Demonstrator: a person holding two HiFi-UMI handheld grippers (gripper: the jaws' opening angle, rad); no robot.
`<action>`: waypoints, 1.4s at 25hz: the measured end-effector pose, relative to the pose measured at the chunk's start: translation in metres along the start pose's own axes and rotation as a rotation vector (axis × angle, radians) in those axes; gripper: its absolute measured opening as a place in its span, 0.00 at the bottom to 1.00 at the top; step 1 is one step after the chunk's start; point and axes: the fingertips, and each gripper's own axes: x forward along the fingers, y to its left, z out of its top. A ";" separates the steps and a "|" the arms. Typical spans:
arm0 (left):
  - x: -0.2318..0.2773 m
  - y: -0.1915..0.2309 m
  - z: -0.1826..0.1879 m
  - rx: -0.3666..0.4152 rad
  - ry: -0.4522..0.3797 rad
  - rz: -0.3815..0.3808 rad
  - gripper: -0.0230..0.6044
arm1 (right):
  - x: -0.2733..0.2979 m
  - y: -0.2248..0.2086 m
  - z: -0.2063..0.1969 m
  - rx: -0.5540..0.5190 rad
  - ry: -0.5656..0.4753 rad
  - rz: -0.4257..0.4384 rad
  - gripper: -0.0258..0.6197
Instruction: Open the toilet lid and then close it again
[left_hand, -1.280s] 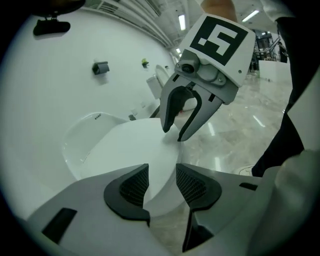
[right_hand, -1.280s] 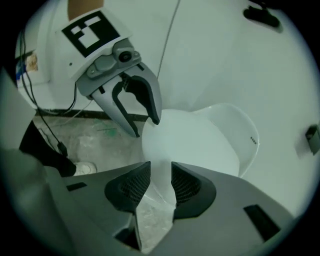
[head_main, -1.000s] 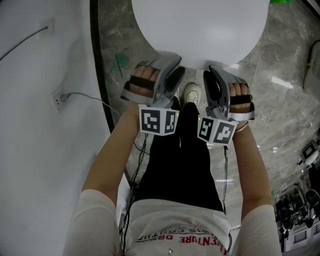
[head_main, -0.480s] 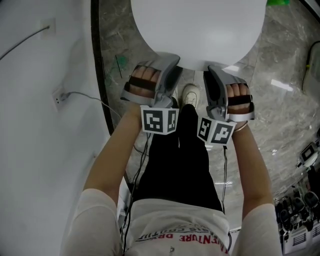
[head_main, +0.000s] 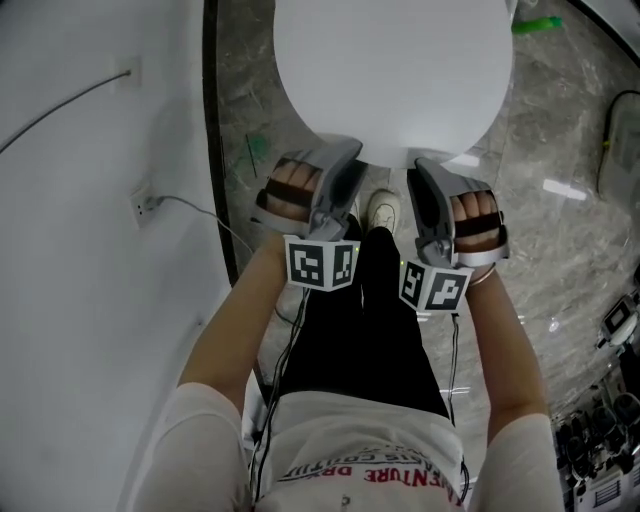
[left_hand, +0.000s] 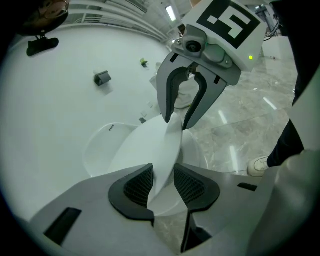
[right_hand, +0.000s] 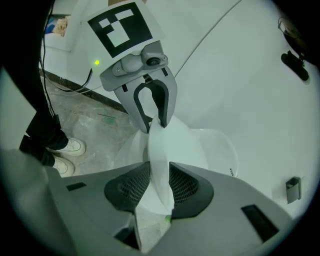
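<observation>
The white toilet lid (head_main: 390, 70) fills the top of the head view, and both grippers hold its near edge side by side. My left gripper (head_main: 345, 150) has just been closing, and its ribbed pads (left_hand: 137, 182) now press the lid's thin edge (left_hand: 145, 145). My right gripper (head_main: 420, 165) is shut on the same edge (right_hand: 165, 145) a little to the right. Each gripper view shows the other gripper clamped further along the rim, the right one (left_hand: 182, 117) and the left one (right_hand: 152, 122). The lid is tilted up off the seat (left_hand: 100, 145).
A white wall with a socket (head_main: 148, 207) and cable runs along the left. Grey marble floor (head_main: 560, 200) surrounds the toilet. The person's white shoe (head_main: 385, 208) stands just below the lid's edge. A green object (head_main: 538, 24) lies at the top right, and equipment (head_main: 610, 440) at the bottom right.
Both grippers have risen together with the lid's front edge in them. The lid has tipped up, and its outline in the head view has shrunk.
</observation>
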 end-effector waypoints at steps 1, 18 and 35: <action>-0.004 0.005 0.003 0.012 -0.003 0.002 0.26 | -0.004 -0.006 0.003 0.009 -0.002 -0.004 0.18; -0.063 0.125 0.075 0.086 0.005 0.113 0.14 | -0.071 -0.139 0.033 0.147 -0.043 0.004 0.18; -0.069 0.243 0.115 0.115 -0.076 0.165 0.12 | -0.080 -0.256 0.051 0.166 0.006 -0.019 0.10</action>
